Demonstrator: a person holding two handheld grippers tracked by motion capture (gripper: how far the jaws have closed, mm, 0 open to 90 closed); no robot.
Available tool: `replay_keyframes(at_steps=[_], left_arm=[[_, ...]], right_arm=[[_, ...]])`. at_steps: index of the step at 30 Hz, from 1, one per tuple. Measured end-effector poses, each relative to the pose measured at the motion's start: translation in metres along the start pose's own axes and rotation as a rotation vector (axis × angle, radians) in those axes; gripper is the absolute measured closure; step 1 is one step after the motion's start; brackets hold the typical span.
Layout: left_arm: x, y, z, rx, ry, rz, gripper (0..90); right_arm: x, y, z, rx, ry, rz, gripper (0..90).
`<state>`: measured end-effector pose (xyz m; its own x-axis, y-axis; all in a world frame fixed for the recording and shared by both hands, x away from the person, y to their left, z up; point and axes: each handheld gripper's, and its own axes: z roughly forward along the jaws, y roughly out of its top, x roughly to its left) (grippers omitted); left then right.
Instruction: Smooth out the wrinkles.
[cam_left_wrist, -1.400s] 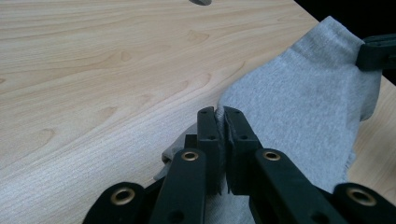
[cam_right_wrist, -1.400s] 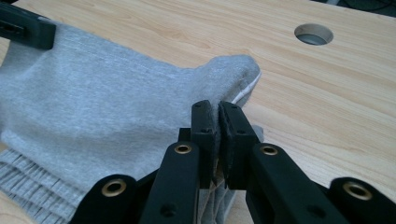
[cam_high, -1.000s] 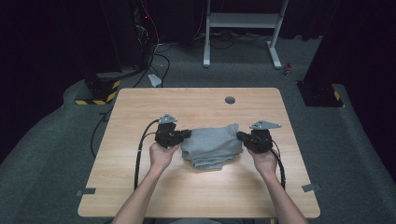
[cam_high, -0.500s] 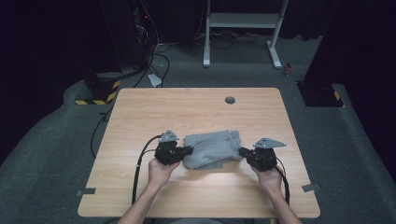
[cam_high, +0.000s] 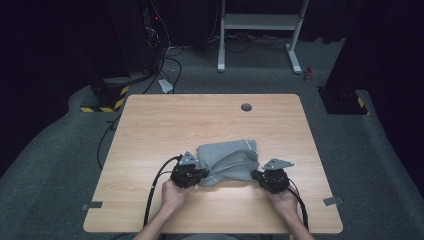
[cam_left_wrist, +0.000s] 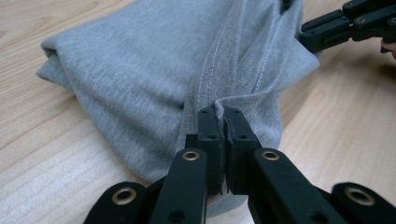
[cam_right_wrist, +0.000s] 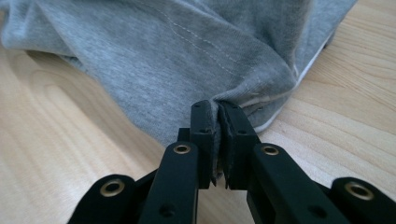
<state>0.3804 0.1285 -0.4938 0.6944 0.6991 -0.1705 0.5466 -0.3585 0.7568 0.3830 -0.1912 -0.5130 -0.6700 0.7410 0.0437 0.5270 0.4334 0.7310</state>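
cloth: soft grey ribbed-knit bundle (cam_high: 229, 161) on woodgrain table (cam_high: 165, 125) | left claw (cam_left_wrist: 219, 116), right claw (cam_right_wrist: 218, 112): each clenched on its hem

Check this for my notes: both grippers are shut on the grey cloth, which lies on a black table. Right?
Not quite: the table is light wood, not black, as the high view shows. The rest holds: the left gripper and the right gripper are both shut on the grey cloth.
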Motion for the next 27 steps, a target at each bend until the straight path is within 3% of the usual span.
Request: replay_keyframes(at_steps=[2,6,12,15,18,22,23,27], left_arm=[[0.001,0.001,0.002,-0.005,0.014,0.0,86.4],[0.013,0.007,0.017,-0.02,0.041,-0.038,86.4],[0.03,0.026,0.029,-0.027,0.076,-0.076,86.4],[0.027,0.03,0.023,-0.062,0.085,-0.06,86.4],[0.018,0.026,0.01,-0.083,0.088,-0.017,86.2],[0.013,0.01,-0.001,-0.076,0.064,-0.016,86.0],[0.012,0.003,-0.001,-0.067,0.051,-0.033,86.0],[0.011,-0.003,0.001,-0.052,0.042,-0.038,85.9]], right_arm=[[-0.002,0.0,0.003,0.001,-0.008,-0.003,84.0],[-0.005,0.008,0.015,0.012,-0.086,-0.033,84.1],[-0.021,0.023,0.028,0.025,-0.11,0.028,84.1],[-0.02,0.031,0.025,0.019,-0.145,0.007,84.1],[-0.011,0.026,0.01,-0.022,-0.147,-0.023,83.9],[-0.004,0.012,0.0,-0.033,-0.124,-0.04,83.5],[-0.004,0.009,-0.001,-0.029,-0.118,-0.043,83.3],[0.0,0.002,0.0,-0.01,-0.099,-0.035,81.1]])
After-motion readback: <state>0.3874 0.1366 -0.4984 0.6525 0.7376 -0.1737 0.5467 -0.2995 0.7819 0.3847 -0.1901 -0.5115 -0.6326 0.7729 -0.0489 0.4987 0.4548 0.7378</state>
